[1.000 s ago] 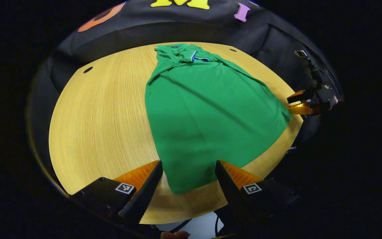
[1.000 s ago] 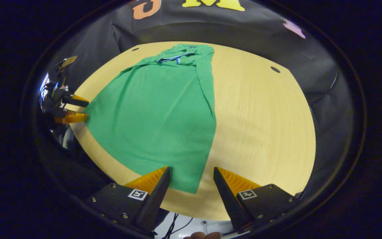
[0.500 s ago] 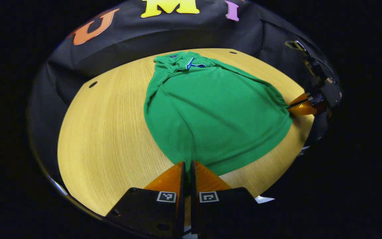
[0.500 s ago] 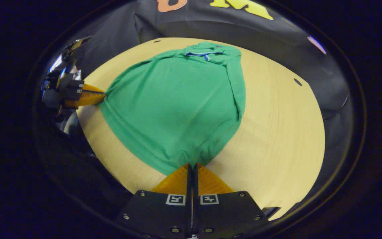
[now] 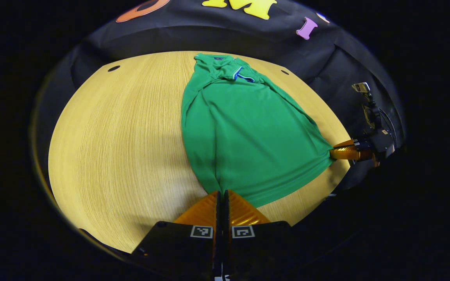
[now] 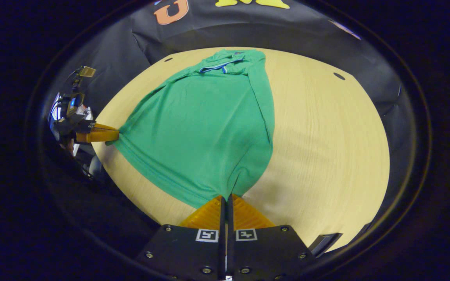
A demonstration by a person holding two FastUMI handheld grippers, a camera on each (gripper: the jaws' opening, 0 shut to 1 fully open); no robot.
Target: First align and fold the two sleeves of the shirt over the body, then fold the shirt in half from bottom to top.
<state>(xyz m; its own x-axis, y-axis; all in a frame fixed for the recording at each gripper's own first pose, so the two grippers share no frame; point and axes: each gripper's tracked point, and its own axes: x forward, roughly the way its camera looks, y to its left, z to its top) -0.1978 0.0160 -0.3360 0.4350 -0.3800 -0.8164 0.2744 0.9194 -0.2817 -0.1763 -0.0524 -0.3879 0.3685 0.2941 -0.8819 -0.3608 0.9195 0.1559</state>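
A green shirt (image 5: 248, 132) lies on the wooden table (image 5: 123, 148), collar at the far end, sleeves folded over the body. My left gripper (image 5: 221, 193) is shut on the hem's left corner, which is pulled up off the table. In the right gripper view the same shirt (image 6: 205, 125) stretches away, and my right gripper (image 6: 227, 197) is shut on the hem's right corner. Each view also has the other gripper at the side: the right one (image 5: 336, 152) and the left one (image 6: 111, 134), both pinching the hem.
The round light-wood table (image 6: 326, 148) has bare surface on both sides of the shirt. Small dark holes (image 5: 113, 68) mark the tabletop near its far edge. Black cloth wall stands behind the table.
Both grippers went from open around the hem corners to shut on them. They have since lifted the hem slightly, and the cloth is drawn taut between them.
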